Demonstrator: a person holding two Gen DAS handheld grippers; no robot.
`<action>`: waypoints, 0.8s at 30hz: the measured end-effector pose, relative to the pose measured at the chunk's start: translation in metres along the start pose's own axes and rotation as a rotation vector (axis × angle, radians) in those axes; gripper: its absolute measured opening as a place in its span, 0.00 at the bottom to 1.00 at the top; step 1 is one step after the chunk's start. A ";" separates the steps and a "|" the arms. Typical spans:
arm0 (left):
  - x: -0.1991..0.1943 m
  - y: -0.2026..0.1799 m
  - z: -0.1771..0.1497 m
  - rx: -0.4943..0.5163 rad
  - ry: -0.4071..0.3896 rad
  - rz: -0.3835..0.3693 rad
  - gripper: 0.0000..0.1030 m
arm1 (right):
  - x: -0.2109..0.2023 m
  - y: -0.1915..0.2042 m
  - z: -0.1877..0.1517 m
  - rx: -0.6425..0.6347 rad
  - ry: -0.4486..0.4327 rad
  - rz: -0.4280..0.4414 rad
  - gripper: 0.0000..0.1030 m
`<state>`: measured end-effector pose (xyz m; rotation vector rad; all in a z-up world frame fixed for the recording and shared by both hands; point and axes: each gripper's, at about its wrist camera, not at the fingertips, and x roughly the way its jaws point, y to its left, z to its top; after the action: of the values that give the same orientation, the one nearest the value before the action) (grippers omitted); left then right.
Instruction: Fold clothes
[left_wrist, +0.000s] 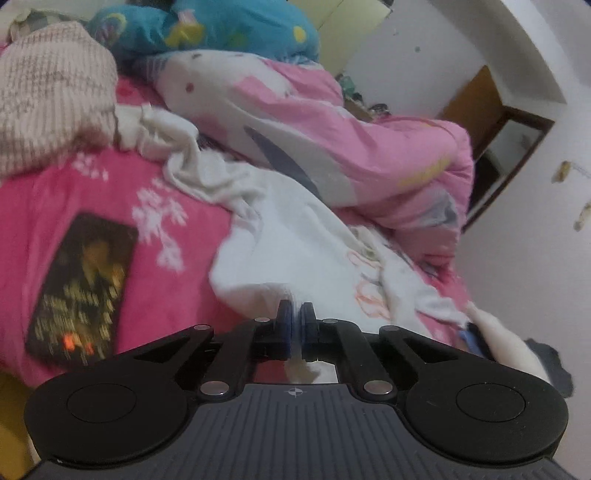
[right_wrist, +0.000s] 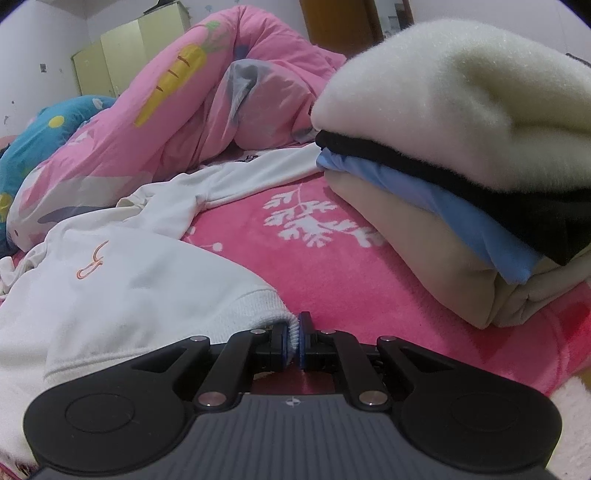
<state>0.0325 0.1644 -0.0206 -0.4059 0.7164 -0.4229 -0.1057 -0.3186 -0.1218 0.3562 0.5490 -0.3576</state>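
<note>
A white sweatshirt (left_wrist: 280, 236) with an orange outline print lies crumpled across the pink bed blanket (left_wrist: 74, 206). My left gripper (left_wrist: 295, 314) is shut on an edge of it, with cloth pinched between the blue pads. In the right wrist view the same sweatshirt (right_wrist: 122, 280) spreads to the left, one sleeve stretching toward the back. My right gripper (right_wrist: 293, 334) is shut on its ribbed hem corner, low over the blanket (right_wrist: 332, 273).
A stack of folded clothes (right_wrist: 461, 177) in cream, black, blue and beige stands at the right. A pink duvet (right_wrist: 166, 110) is heaped behind. A dark book (left_wrist: 79, 288) lies on the blanket at left, with a knitted pillow (left_wrist: 51, 96) beyond it.
</note>
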 end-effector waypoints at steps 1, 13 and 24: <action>0.006 0.001 -0.001 0.023 0.013 0.031 0.05 | 0.000 0.000 0.000 -0.001 0.000 -0.001 0.06; -0.009 0.013 -0.049 0.255 0.055 0.180 0.30 | 0.002 0.000 0.001 -0.018 0.005 -0.001 0.06; 0.032 -0.035 -0.095 0.740 0.066 0.362 0.30 | 0.002 0.000 0.000 -0.015 0.003 -0.001 0.07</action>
<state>-0.0204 0.0994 -0.0862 0.4321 0.6306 -0.3290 -0.1044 -0.3192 -0.1227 0.3416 0.5544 -0.3541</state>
